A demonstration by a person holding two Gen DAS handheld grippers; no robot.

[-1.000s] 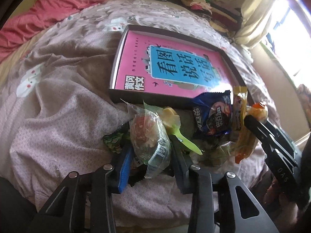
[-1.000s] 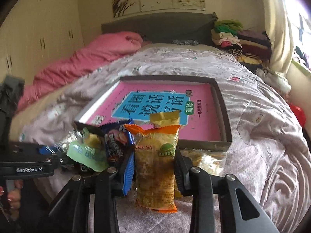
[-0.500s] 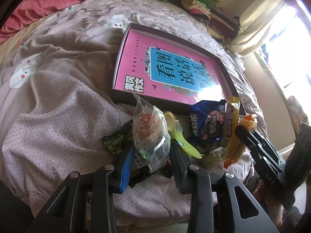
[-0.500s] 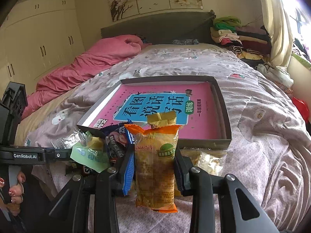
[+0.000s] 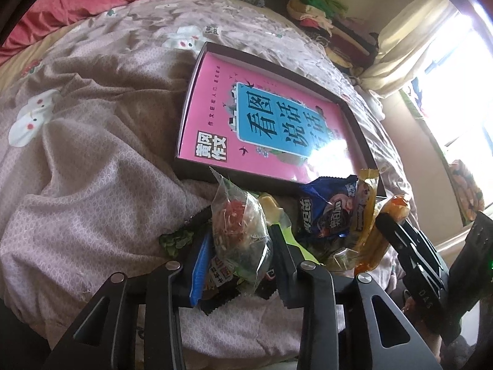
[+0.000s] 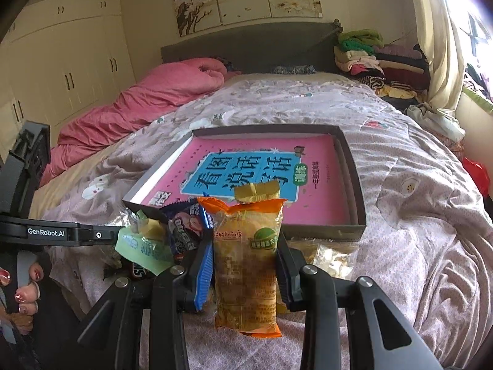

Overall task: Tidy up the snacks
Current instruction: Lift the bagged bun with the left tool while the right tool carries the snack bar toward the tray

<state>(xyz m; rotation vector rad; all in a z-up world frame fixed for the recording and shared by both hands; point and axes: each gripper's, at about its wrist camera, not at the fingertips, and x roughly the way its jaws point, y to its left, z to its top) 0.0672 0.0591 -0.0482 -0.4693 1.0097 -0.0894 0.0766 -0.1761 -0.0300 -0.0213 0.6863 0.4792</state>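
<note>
Now the left gripper [image 5: 238, 248] is squeezing the clear bag [image 5: 240, 234] and tipping up a bit, while the right gripper [image 6: 245, 265] is squeezing the orange pack [image 6: 248, 262], both ready for the box [image 6: 354, 185]

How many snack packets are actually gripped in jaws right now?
2. The clear bag is clamped in the left gripper; the orange-ended packet is clamped in the right gripper. The rest lie loose on the bed; some may be hidden.
</note>
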